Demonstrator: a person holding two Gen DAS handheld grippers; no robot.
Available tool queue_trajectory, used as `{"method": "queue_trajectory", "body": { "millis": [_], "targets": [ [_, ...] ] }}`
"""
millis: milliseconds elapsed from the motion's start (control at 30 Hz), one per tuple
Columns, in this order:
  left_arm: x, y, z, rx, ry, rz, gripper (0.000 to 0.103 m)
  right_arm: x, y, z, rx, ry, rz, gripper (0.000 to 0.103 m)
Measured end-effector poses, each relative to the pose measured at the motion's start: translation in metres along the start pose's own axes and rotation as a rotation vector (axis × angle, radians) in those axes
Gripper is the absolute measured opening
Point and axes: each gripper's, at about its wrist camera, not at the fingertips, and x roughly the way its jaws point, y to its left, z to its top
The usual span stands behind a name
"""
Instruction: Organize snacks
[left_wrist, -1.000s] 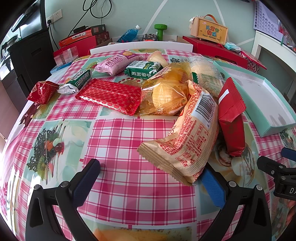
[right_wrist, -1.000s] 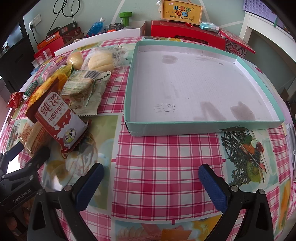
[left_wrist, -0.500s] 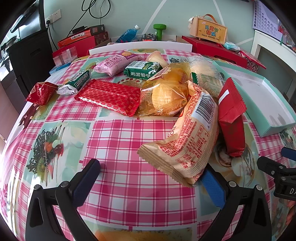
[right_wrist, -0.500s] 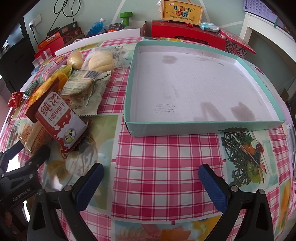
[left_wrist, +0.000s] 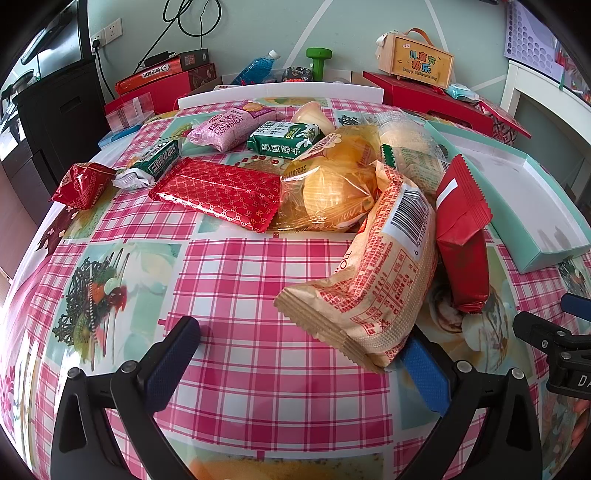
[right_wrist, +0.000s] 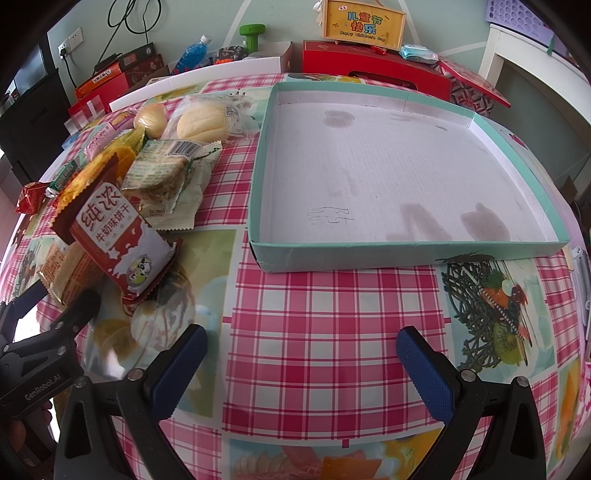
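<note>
A pile of snack packs lies on the checked tablecloth. In the left wrist view a beige biscuit pack (left_wrist: 373, 273) lies just ahead of my open left gripper (left_wrist: 299, 365), its corner over the right finger. Beside it are a red milk-biscuit pack (left_wrist: 461, 232), a yellow bread bag (left_wrist: 332, 184), a flat red patterned pack (left_wrist: 218, 192), a green biscuit pack (left_wrist: 284, 138) and a pink pack (left_wrist: 225, 125). In the right wrist view my open, empty right gripper (right_wrist: 299, 365) hovers over bare cloth in front of the empty teal tray (right_wrist: 406, 251). The red milk-biscuit pack (right_wrist: 114, 240) lies at its left.
A small red pack (left_wrist: 81, 181) and a green-white pack (left_wrist: 151, 164) lie at the table's left edge. Red boxes (right_wrist: 373, 64), a blue bottle (right_wrist: 192, 51), a green dumbbell (right_wrist: 253, 35) and a wooden sign (right_wrist: 364, 22) stand behind the table. The left gripper (right_wrist: 40, 354) shows at lower left.
</note>
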Motion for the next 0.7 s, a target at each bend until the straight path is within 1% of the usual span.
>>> {"method": "queue_trajectory", "body": {
  "millis": [400, 633, 700],
  "targets": [
    [0.0016, -0.0004, 0.0002, 0.006, 0.005, -0.002, 0.103, -0.0001, 0.0001, 0.0000, 0.000, 0.000, 0.000, 0.103],
    [0.0038, -0.0001, 0.0023, 0.026, 0.027, -0.016, 0.103, -0.0001, 0.0001, 0.0000, 0.000, 0.000, 0.000, 0.103],
    [0.0031, 0.0019, 0.0043, 0.029, 0.045, -0.028, 0.103, -0.0003, 0.0002, 0.0002, -0.001, 0.000, 0.000, 0.103]
  ]
}}
